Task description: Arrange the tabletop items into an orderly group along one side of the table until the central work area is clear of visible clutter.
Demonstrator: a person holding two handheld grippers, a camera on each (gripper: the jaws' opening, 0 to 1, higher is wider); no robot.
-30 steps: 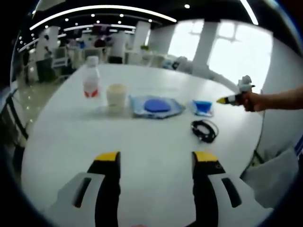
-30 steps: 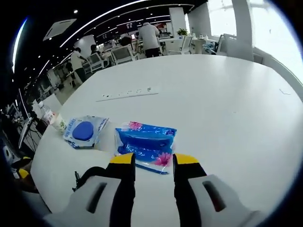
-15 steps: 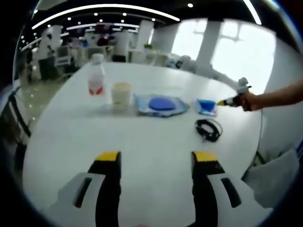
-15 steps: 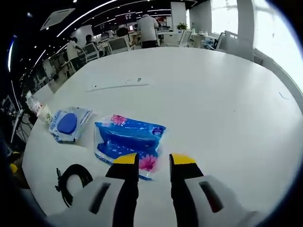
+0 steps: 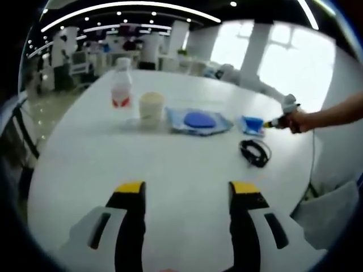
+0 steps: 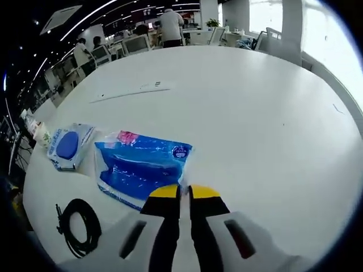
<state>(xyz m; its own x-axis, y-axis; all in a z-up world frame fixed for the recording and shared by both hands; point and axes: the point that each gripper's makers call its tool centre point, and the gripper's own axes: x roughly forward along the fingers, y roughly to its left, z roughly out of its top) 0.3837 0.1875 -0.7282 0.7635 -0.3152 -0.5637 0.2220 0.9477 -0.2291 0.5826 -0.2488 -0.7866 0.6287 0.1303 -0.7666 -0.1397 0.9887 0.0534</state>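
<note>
In the right gripper view, your right tool (image 6: 185, 191) sat at the bottom centre with its jaws clenched on the near corner of the blue tissue pack (image 6: 142, 170), only a thin slit left between the yellow tips. The pack lay flat on the white counter (image 6: 255, 113), left of centre. Its print was too blurred to read. To its left lay the clear pouch with a blue disc (image 6: 67, 145), and at the lower left the black coiled cable (image 6: 78, 225), partly cut off by the frame edge. A bottle and a cup at the far left edge were squeezed too small to make out.

In the left gripper view, your left tool (image 5: 187, 187) hung released above bare counter at the bottom, jaws wide apart and holding nothing. Along the counter's far side, across the upper middle of the frame, stood a row: a plastic bottle (image 5: 121, 85), a pale cup (image 5: 151, 107), the pouch, then the pack, with the cable just below it to the right. Your right tool entered from the right edge, its tips at the pack; the grip itself was too small to judge there.
</note>
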